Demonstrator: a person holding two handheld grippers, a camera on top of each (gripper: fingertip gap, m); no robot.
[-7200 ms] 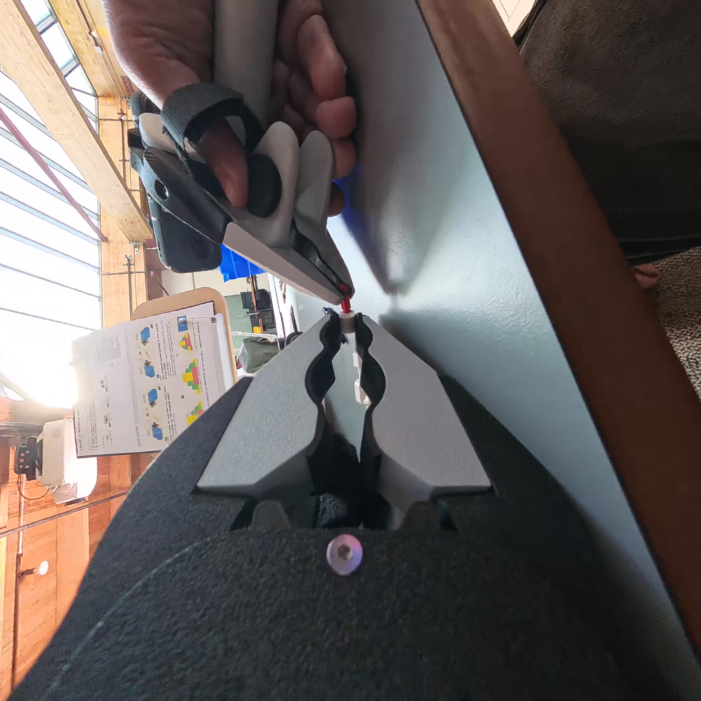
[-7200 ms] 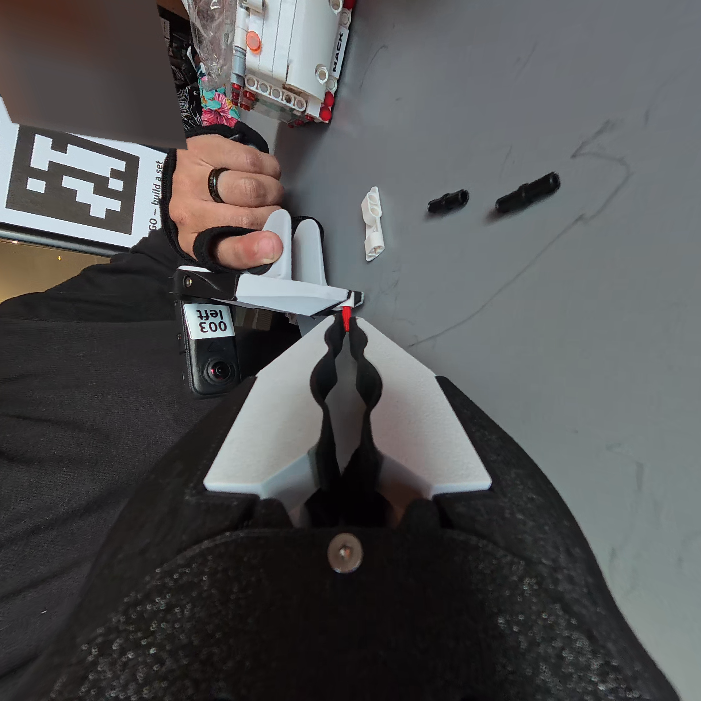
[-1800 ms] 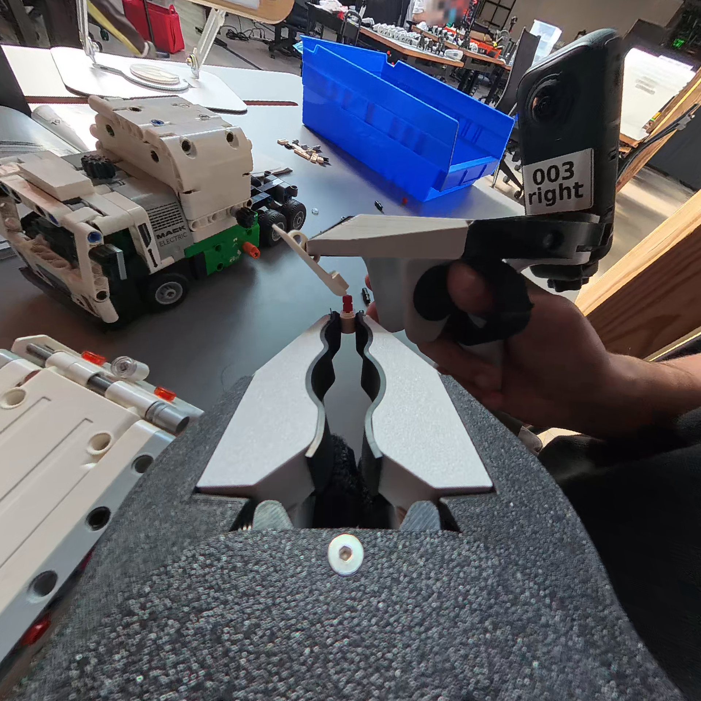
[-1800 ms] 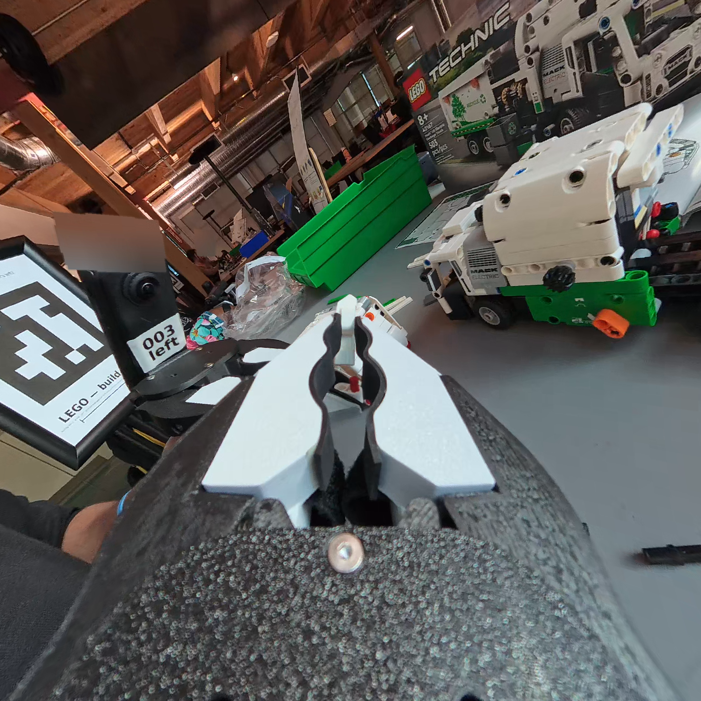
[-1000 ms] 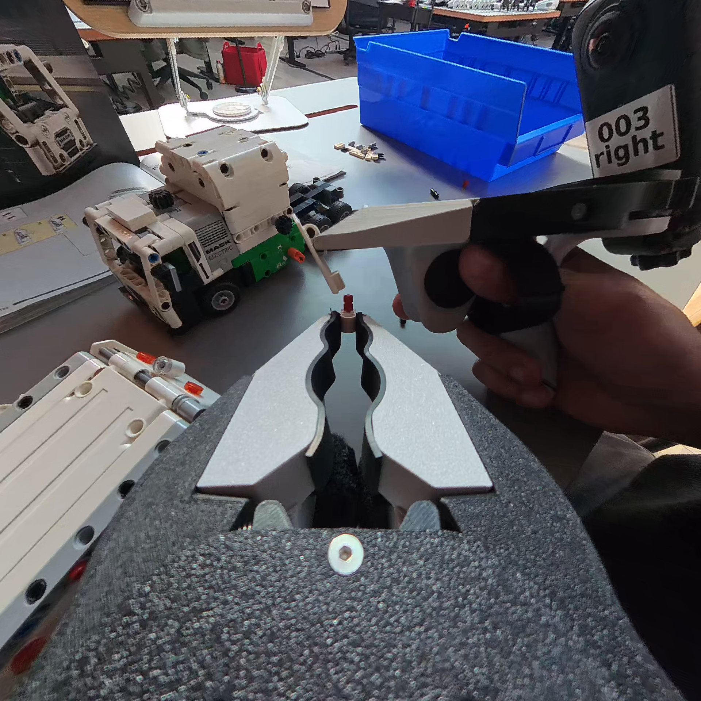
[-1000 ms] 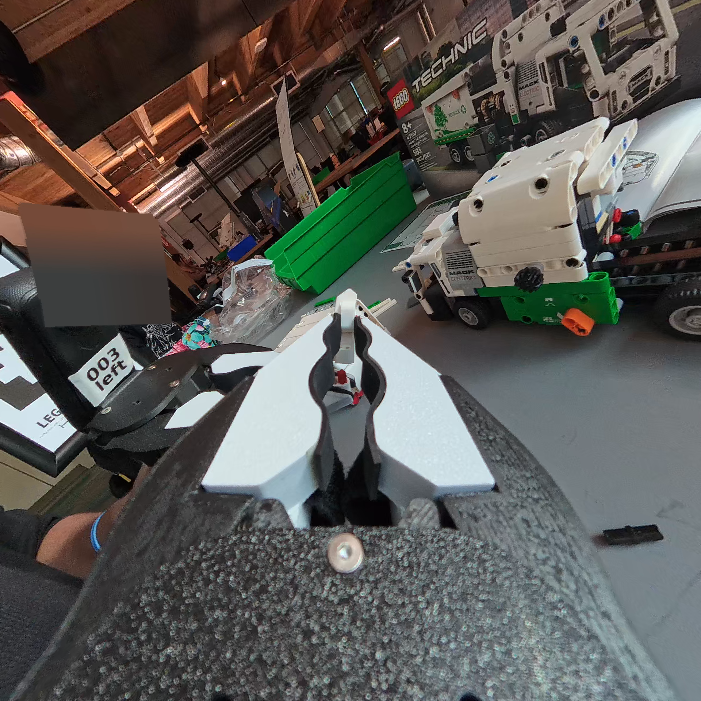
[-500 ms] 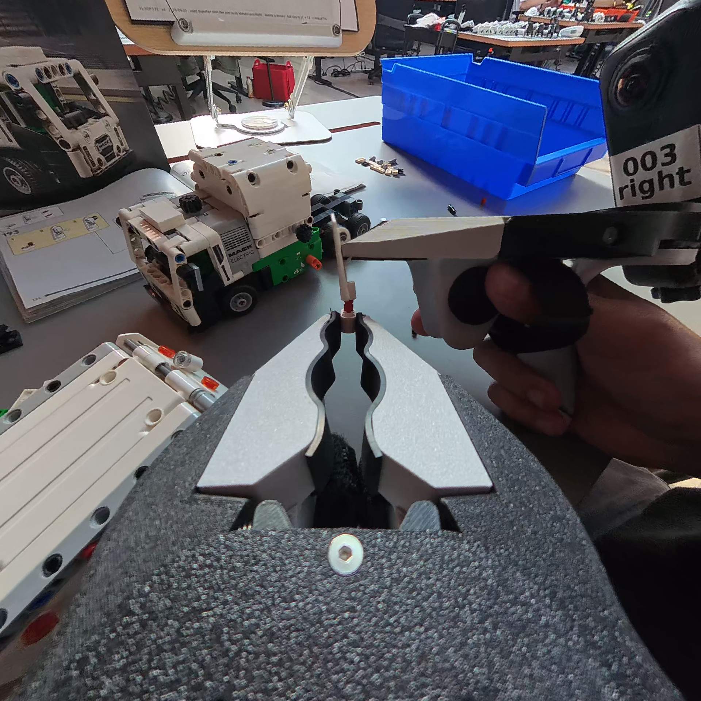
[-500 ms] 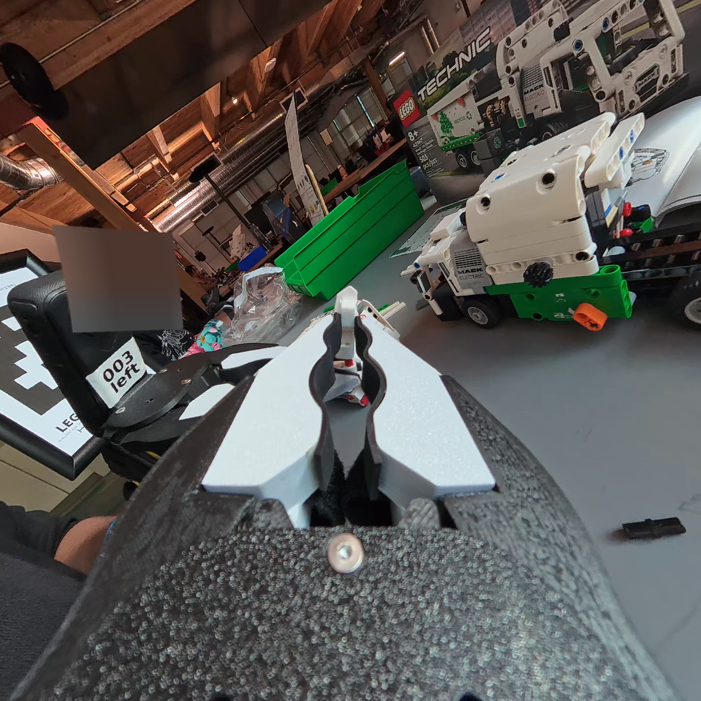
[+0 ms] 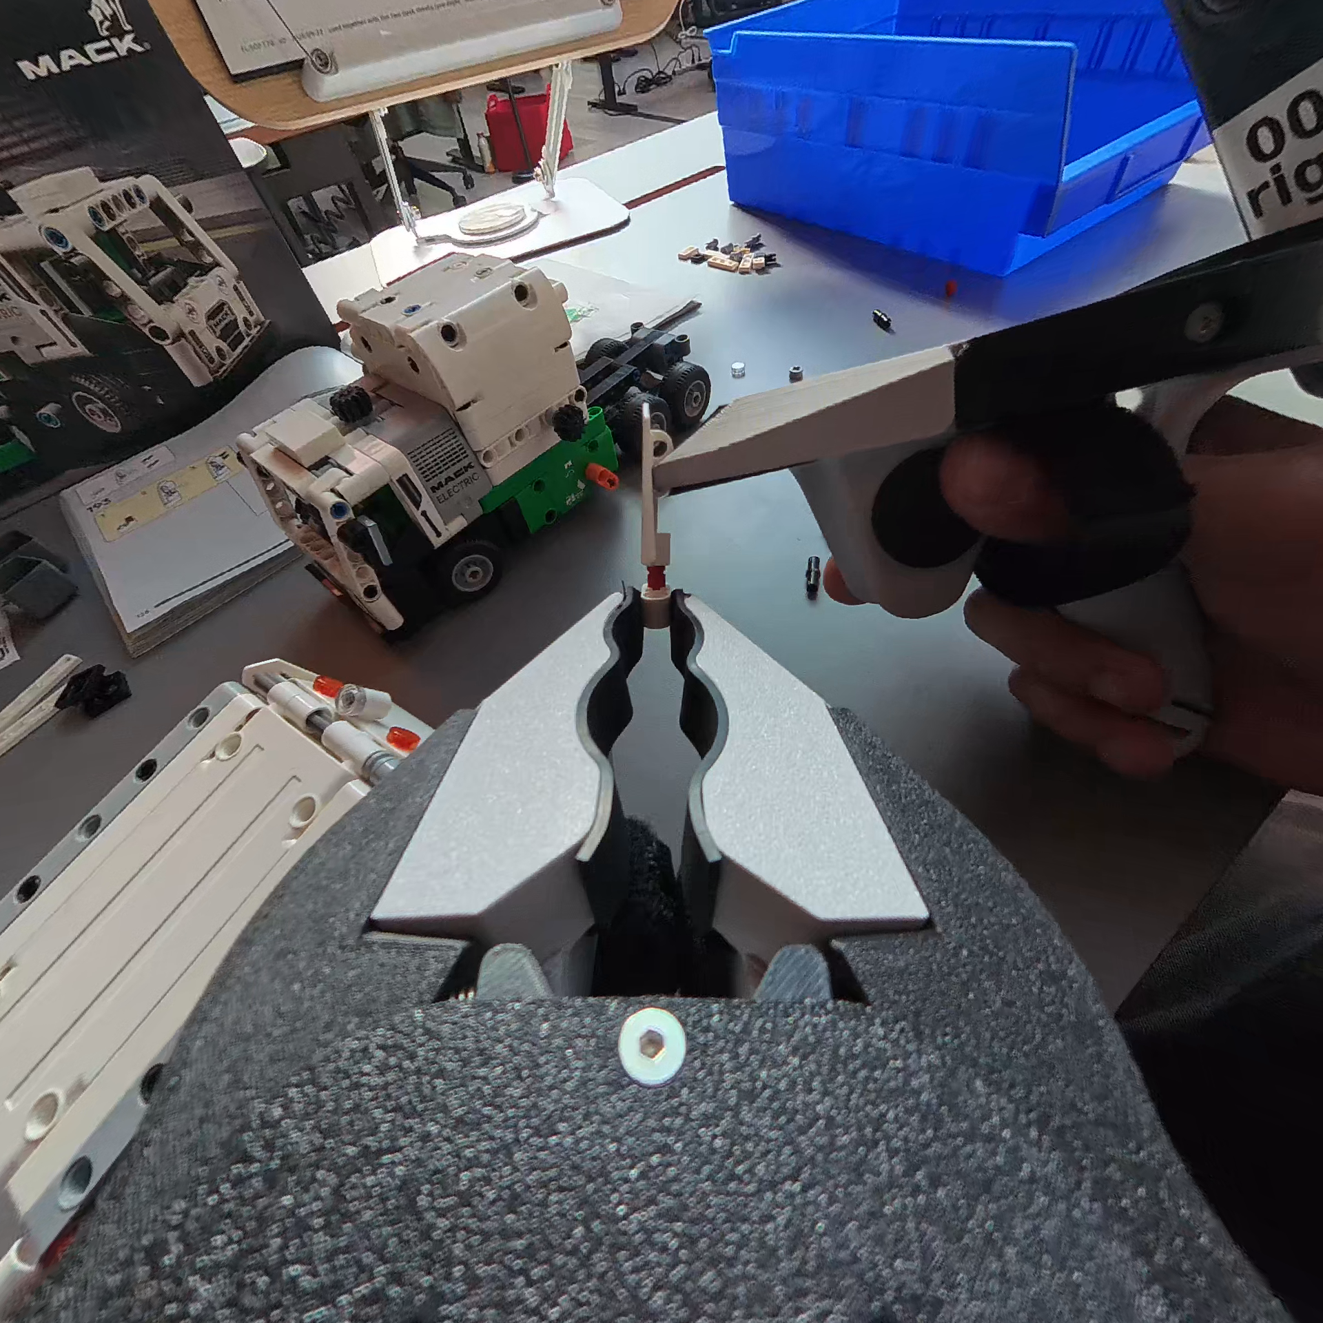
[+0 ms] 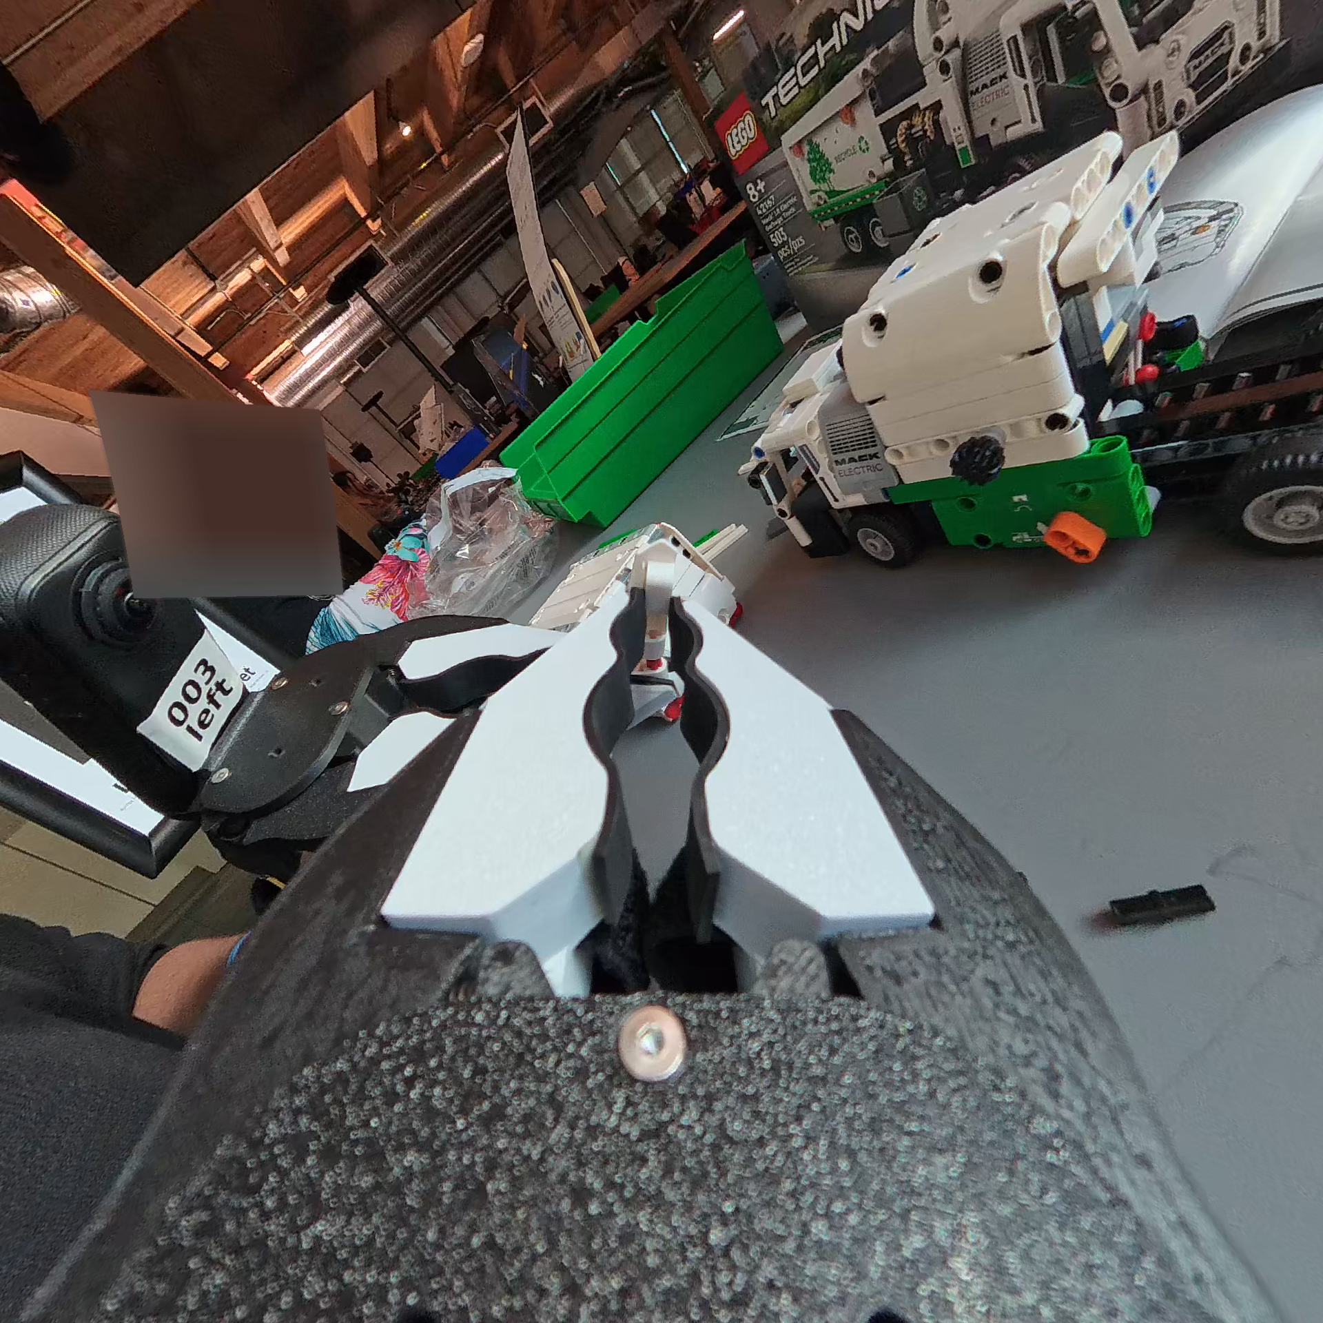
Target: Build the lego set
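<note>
My left gripper (image 9: 657,600) is shut on a small grey bush with a red pin (image 9: 656,581) sticking up from it. My right gripper (image 10: 653,598) is shut on a thin white lever piece (image 10: 657,581); in the left wrist view that white lever (image 9: 650,494) stands upright with its lower end right on the red pin. The right gripper (image 9: 662,478) reaches in from the right there, held by a hand. The white and green truck (image 9: 437,458) stands on the grey table behind, also in the right wrist view (image 10: 995,429). A white panel assembly (image 9: 165,809) lies at the lower left.
A blue bin (image 9: 952,136) stands at the back right, a green bin (image 10: 644,408) farther off. An instruction booklet (image 9: 172,522) lies left of the truck, with the set's box behind. Small loose pins (image 9: 727,254) and a black pin (image 10: 1160,903) lie on the table. Less than 4 cm separates the two grippers' tips.
The right gripper turned the white lever from slanted to upright and brought its lower end down onto the red pin held by the left gripper. Both views shifted slightly.
</note>
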